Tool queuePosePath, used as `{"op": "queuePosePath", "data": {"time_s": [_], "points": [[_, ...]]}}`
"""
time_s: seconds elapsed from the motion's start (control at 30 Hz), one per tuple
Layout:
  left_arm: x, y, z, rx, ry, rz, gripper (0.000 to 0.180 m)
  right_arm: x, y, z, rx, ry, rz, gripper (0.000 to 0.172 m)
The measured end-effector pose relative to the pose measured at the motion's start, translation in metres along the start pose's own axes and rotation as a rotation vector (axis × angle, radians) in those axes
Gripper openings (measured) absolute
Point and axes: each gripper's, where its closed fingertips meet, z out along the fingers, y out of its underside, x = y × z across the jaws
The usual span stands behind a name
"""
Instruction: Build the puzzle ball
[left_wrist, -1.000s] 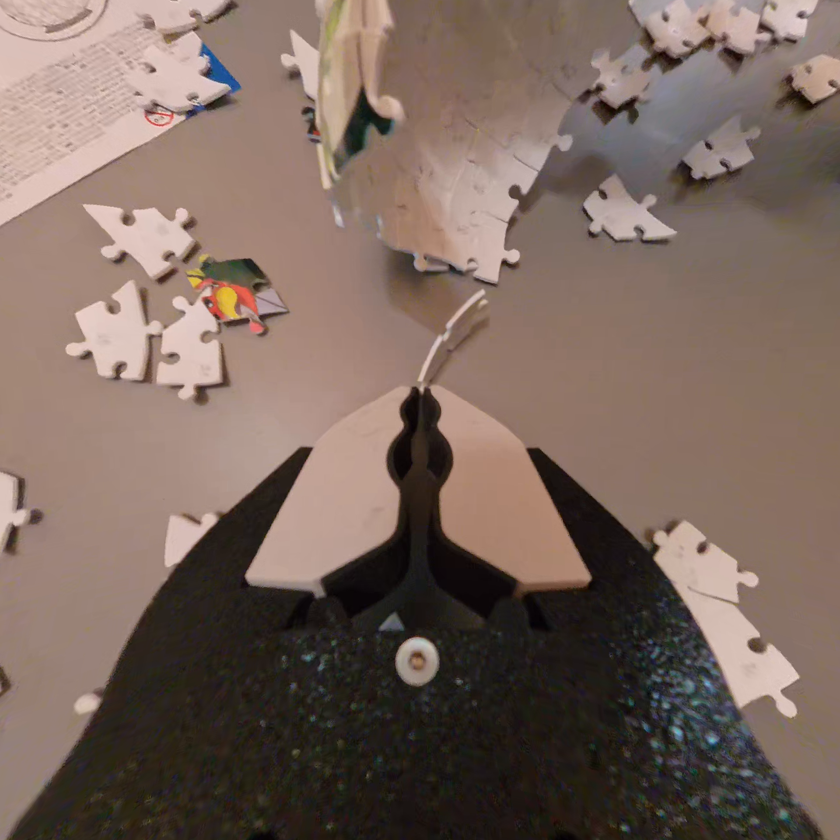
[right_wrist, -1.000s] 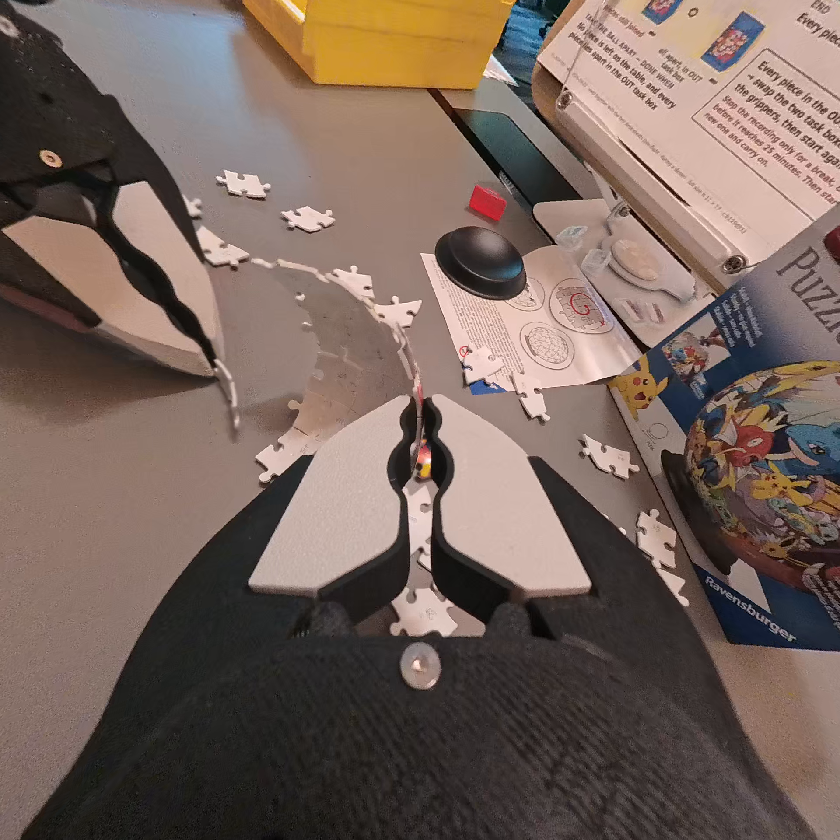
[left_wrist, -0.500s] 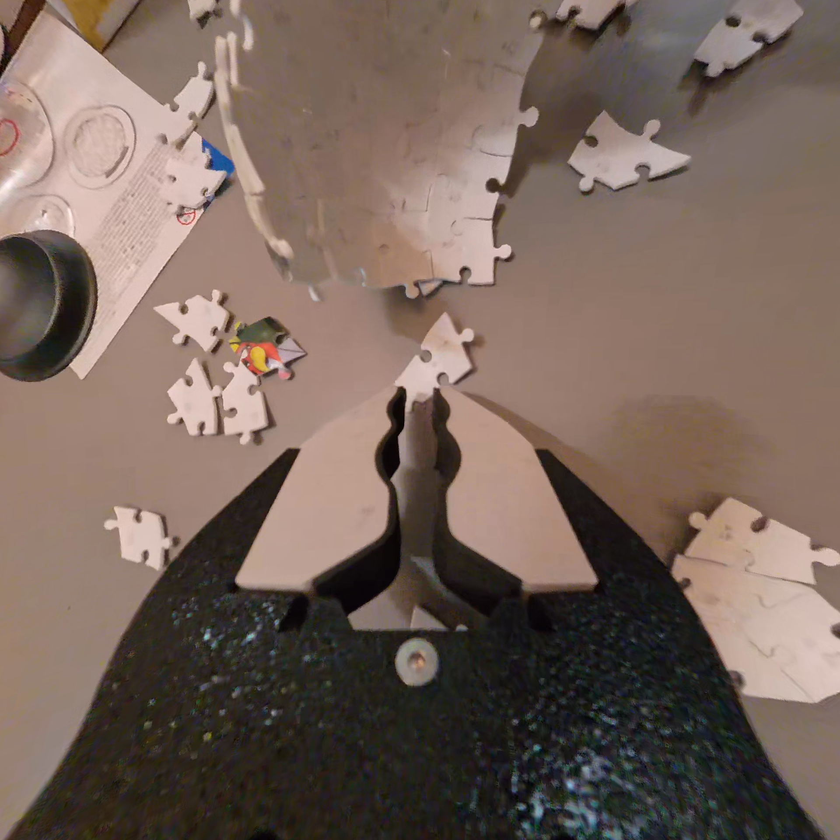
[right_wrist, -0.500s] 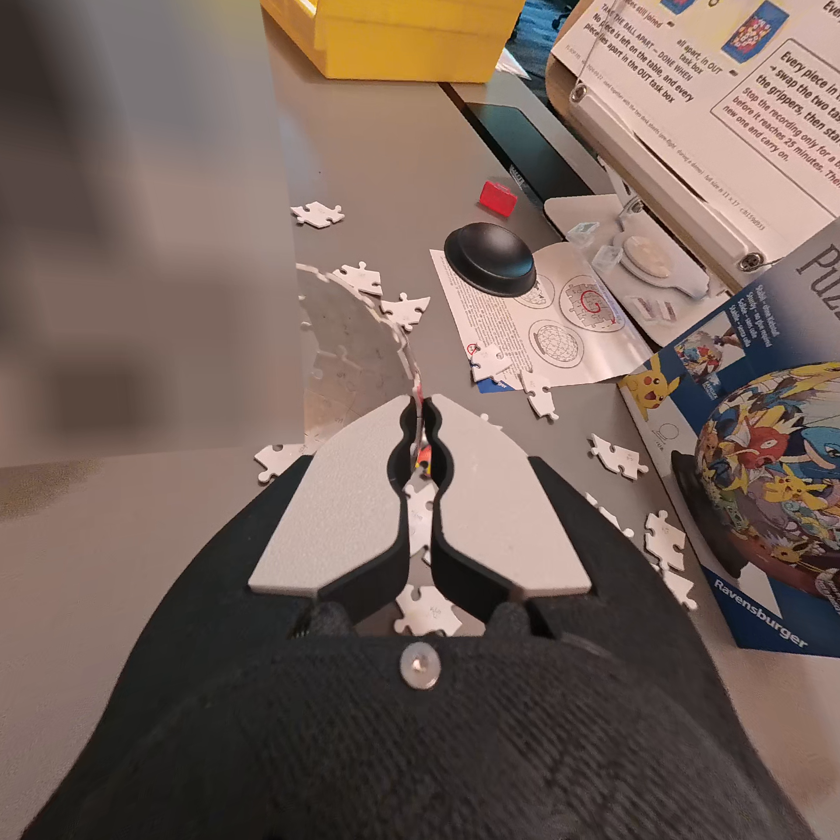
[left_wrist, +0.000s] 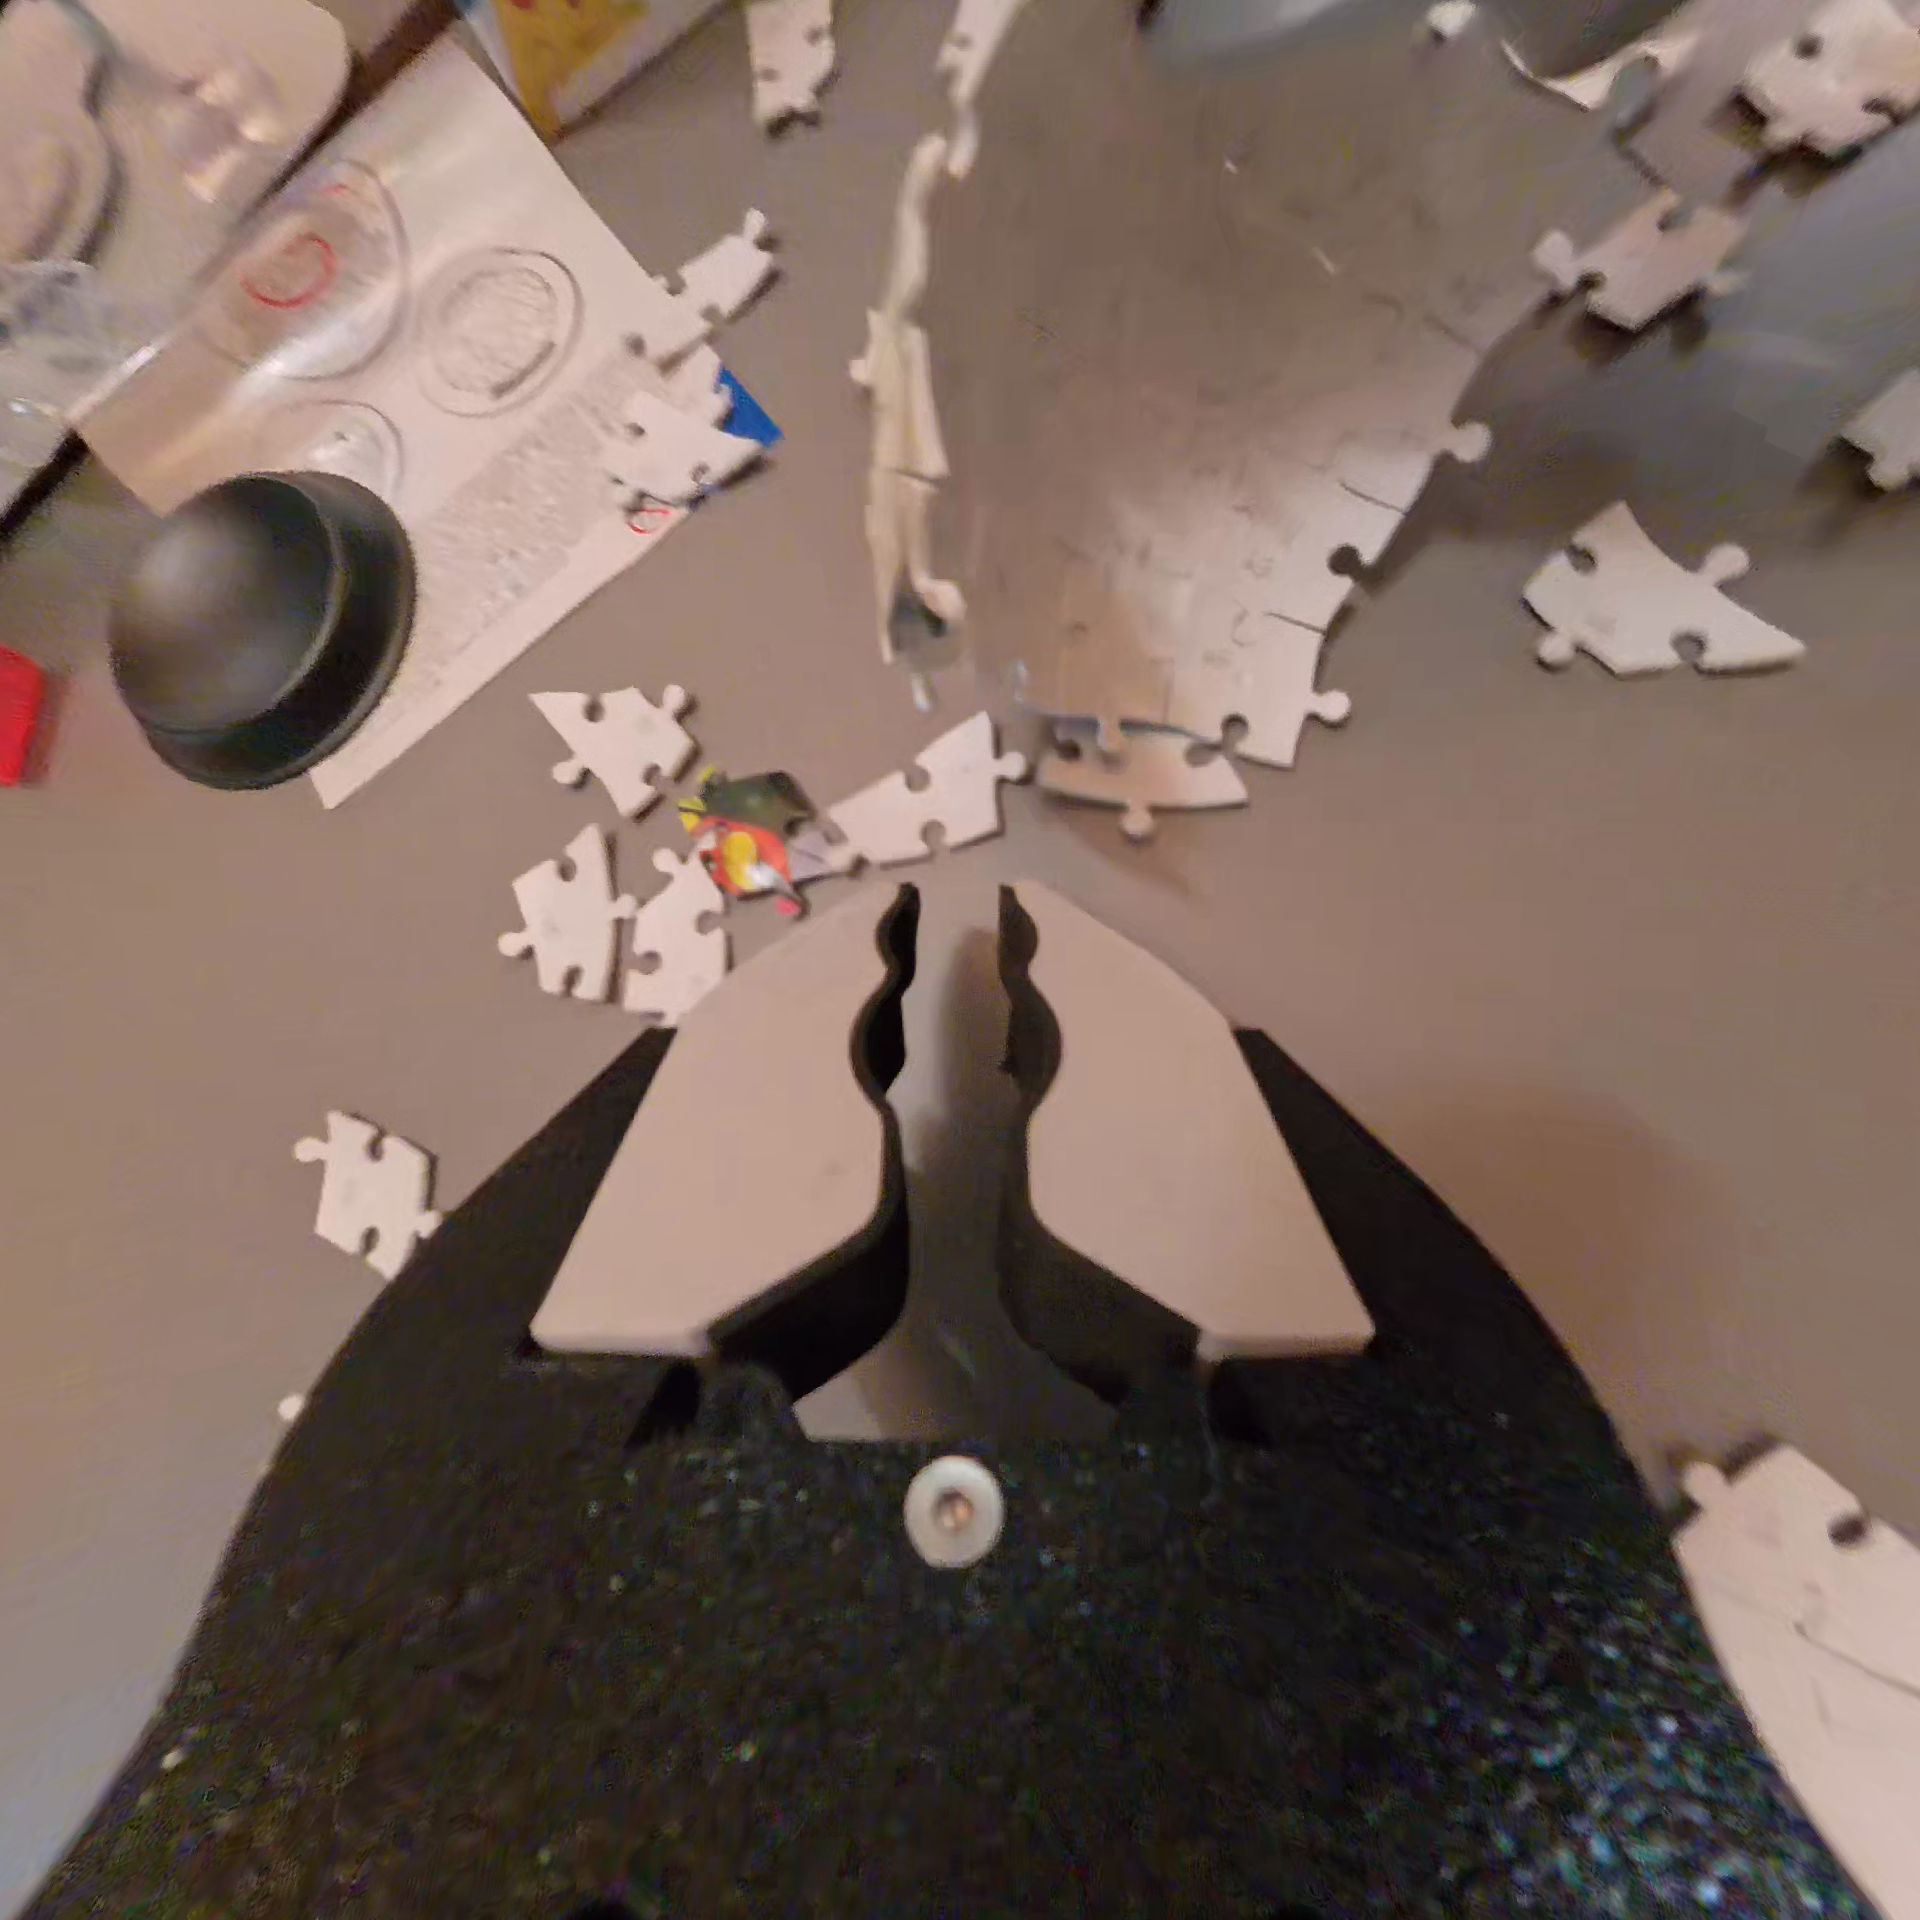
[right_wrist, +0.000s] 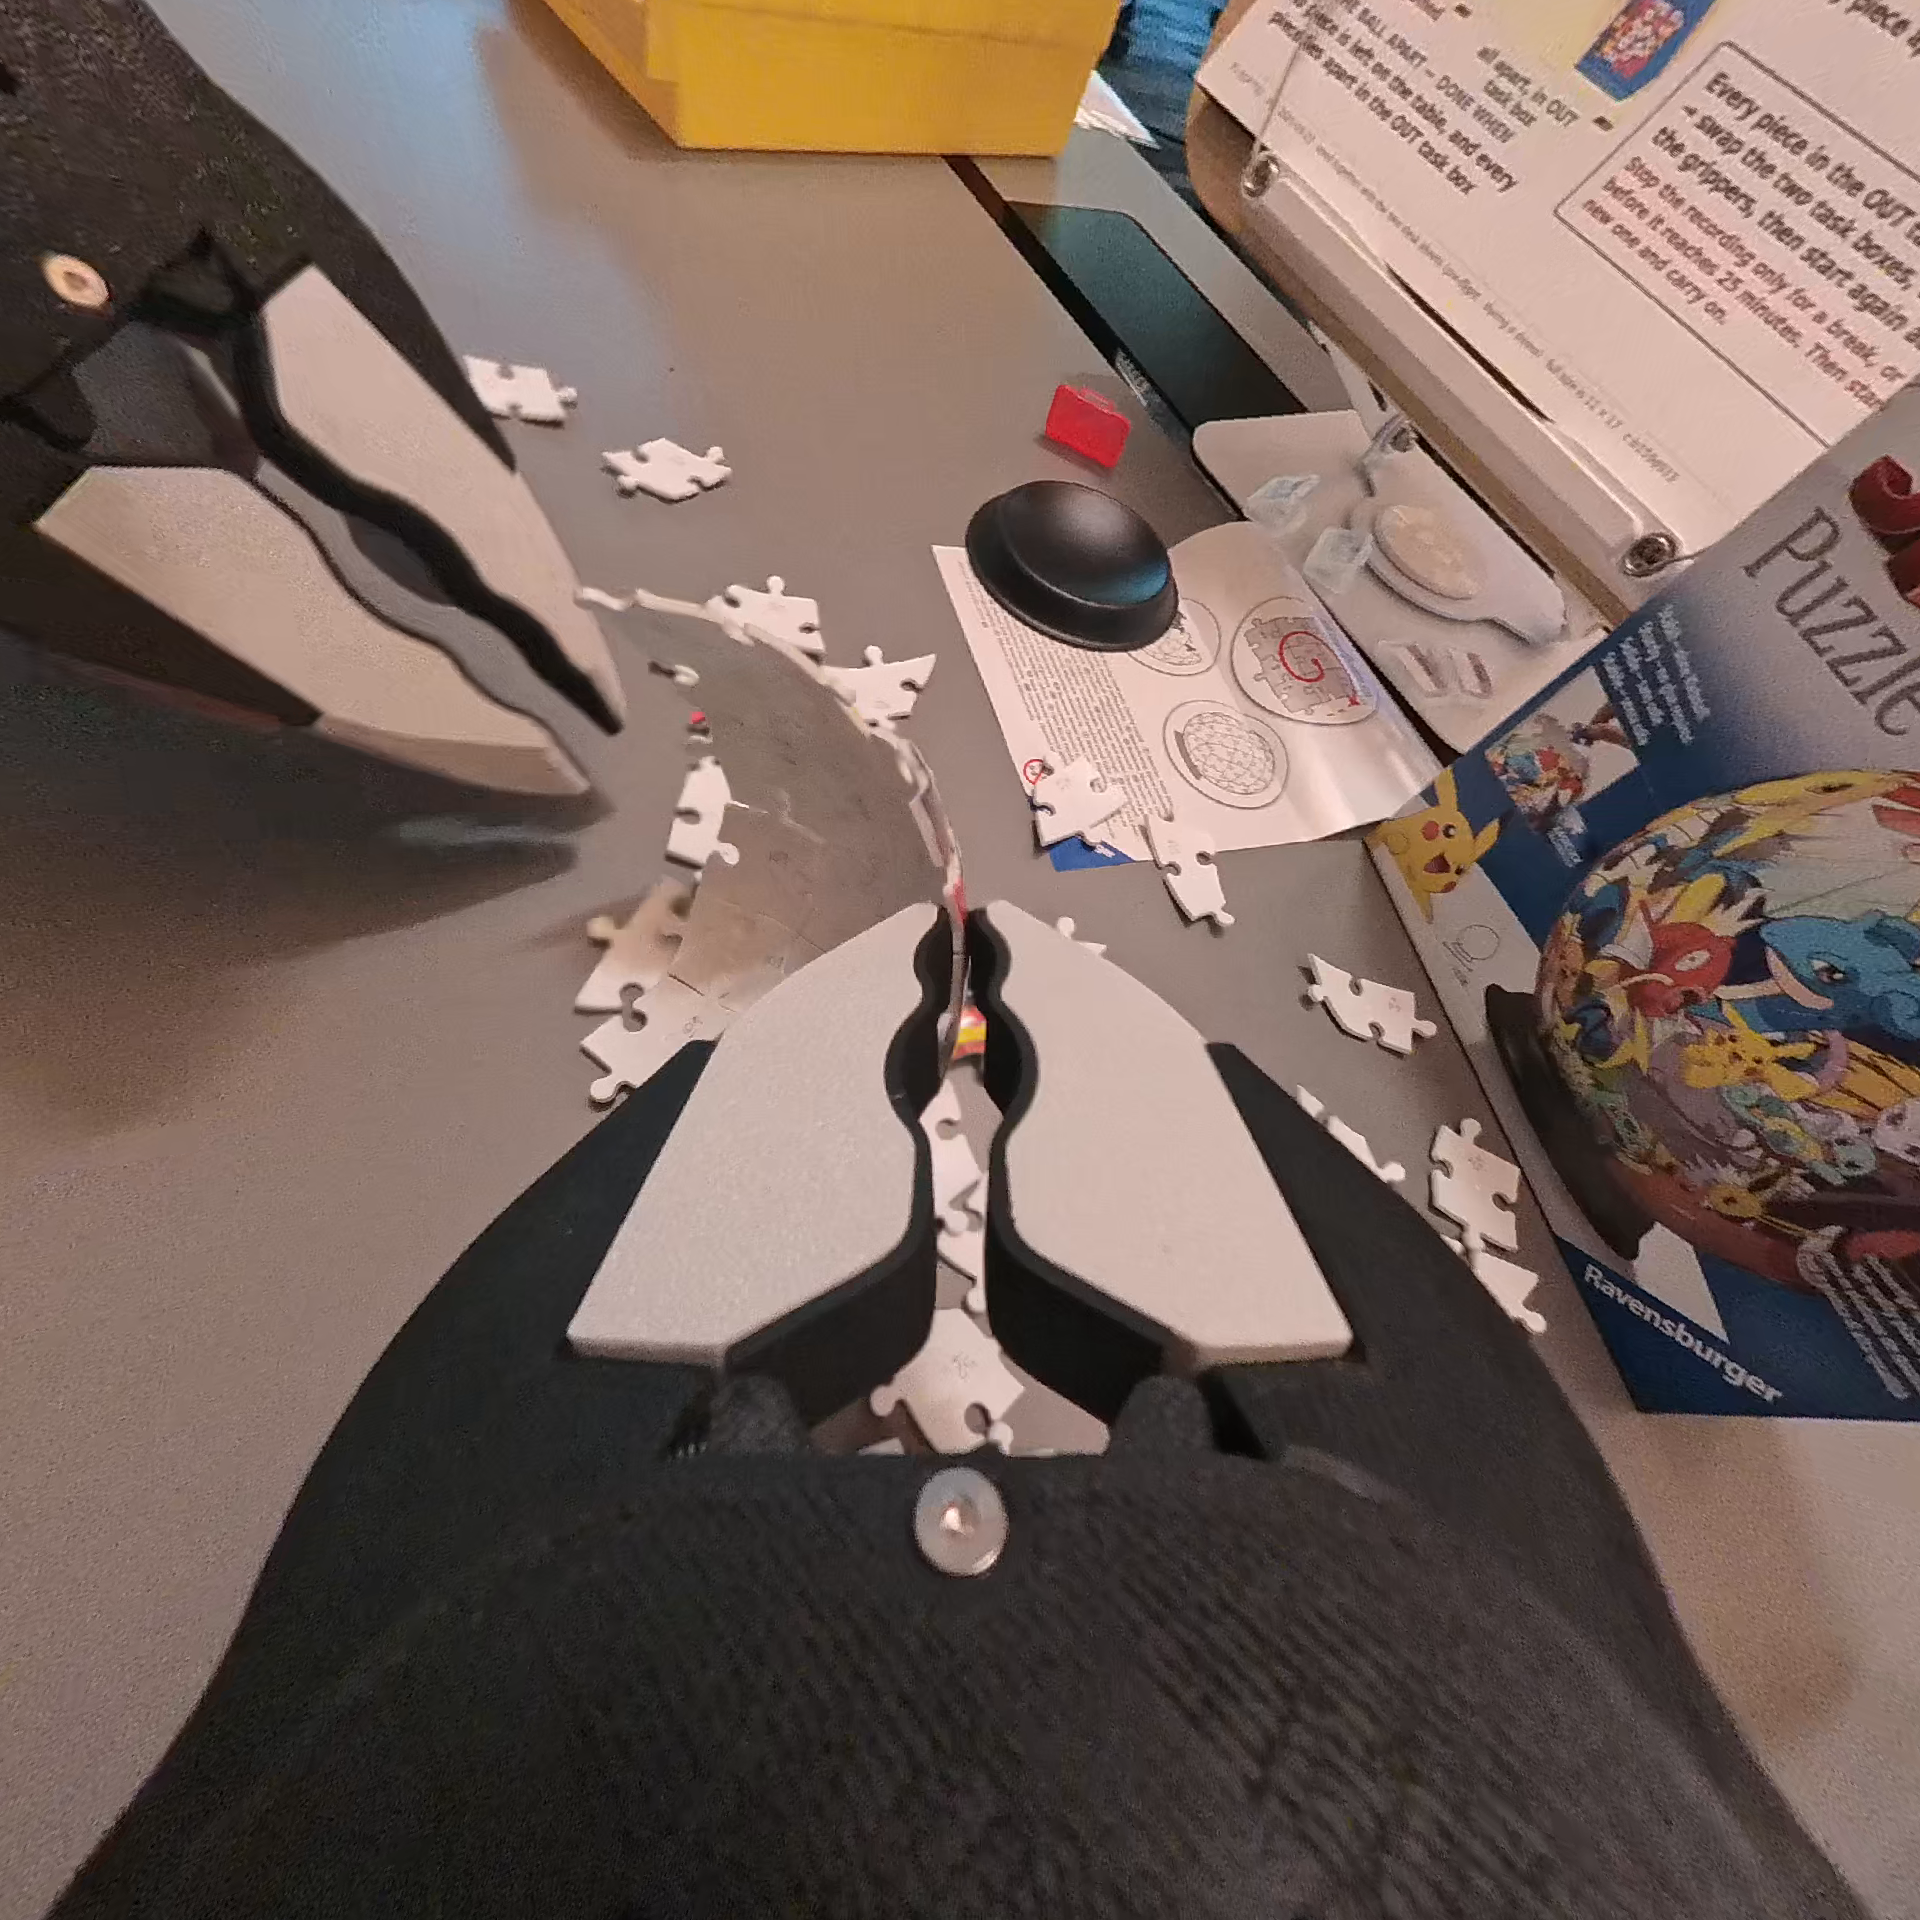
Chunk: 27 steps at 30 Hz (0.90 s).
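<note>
Left gripper (left_wrist: 958, 902): jaws now parted, nothing between them but bare grey counter (left_wrist: 1455, 987). A second ago it pinched a single loose puzzle piece edge-on; half a second ago the jaws were opening with that piece at the tips. A white piece (left_wrist: 925, 795) now lies flat just ahead of the fingertips, beside a colour-side-up piece (left_wrist: 748, 831), probably the one let go.

Centre: curved puzzle shell (left_wrist: 1164, 436), joined pieces, grey inner face showing, standing on its edge on the counter, its lower rim among the loose pieces. The left gripper is near it, not touching.

Right gripper (right_wrist: 962, 925): closed on the shell's (right_wrist: 800, 810) near edge, pads pressing both faces, as in both earlier views; only the left has changed.

Right of that: instruction sheet (right_wrist: 1174, 717) with black dome-shaped stand (right_wrist: 1070, 566) on it, puzzle box (right_wrist: 1714, 997), scattered white pieces (right_wrist: 1366, 1003).

Reading: one piece is off the shell, left gripper free.
</note>
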Motion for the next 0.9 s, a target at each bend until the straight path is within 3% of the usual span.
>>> {"op": "queuePosePath", "data": {"time_s": [0.03,0.23,0.7,0.9], "points": [[-0.007,-0.006,0.004,0.024,-0.023,-0.021,0.013,0.003,0.001,-0.001,-0.002,0.011,0.007,0.003],[-0.02,-0.001,0.033,-0.053,-0.06,-0.004,0.0,0.012,0.005,-0.005,-0.006,0.042,0.032,0.002],[-0.005,0.015,0.017,-0.134,-0.019,0.054,0.0,0.008,0.003,-0.002,-0.01,0.029,0.062,0.003],[-0.016,0.015,0.013,-0.132,-0.085,0.108,0.0,0.011,0.002,0.001,-0.031,0.068,0.087,0.003]]}}
